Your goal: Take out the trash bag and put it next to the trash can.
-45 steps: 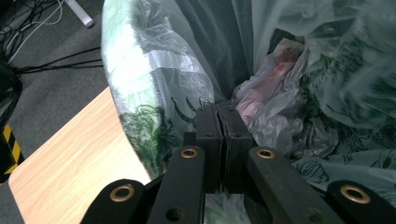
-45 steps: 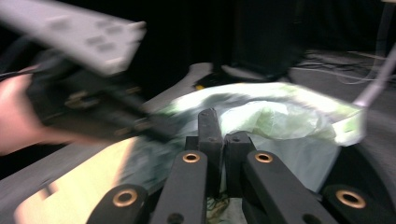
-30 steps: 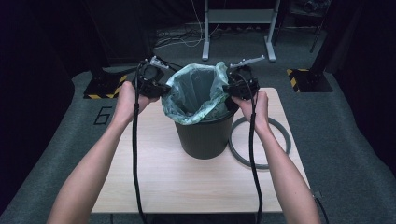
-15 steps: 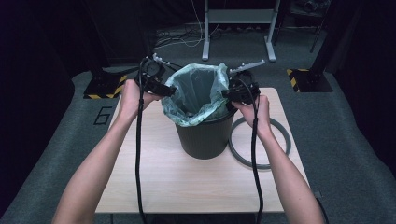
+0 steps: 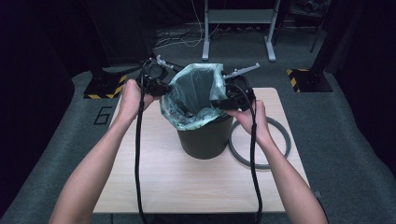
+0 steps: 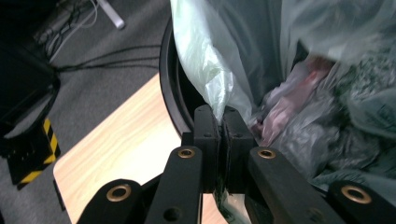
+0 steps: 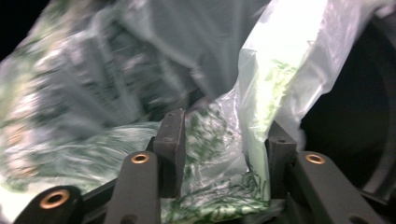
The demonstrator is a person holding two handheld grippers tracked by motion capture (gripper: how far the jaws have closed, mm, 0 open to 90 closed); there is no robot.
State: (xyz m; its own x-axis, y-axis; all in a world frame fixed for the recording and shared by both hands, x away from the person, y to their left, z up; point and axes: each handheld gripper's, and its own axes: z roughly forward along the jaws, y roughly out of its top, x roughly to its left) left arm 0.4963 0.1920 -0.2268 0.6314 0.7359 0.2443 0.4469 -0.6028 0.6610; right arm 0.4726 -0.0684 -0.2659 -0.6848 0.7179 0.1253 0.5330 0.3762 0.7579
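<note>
Bag-fitting step: green bin liner [image 5: 194,95] in the dark bin [image 5: 204,137] mid-bench [image 5: 154,172]. Left hand-held gripper [image 6: 222,122] clamped shut on liner edge. Right hand-held gripper [image 7: 224,140] just opening, jaws apart, film between, probably loose though blurred. Next: re-pinch the right edge, draw it over the rim.

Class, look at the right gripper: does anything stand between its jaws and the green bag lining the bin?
Nothing visible does. The right gripper has just been opening, and the green bag lies directly between its parted jaws. The left gripper is already clamped on the bag's rim at the bin.
</note>
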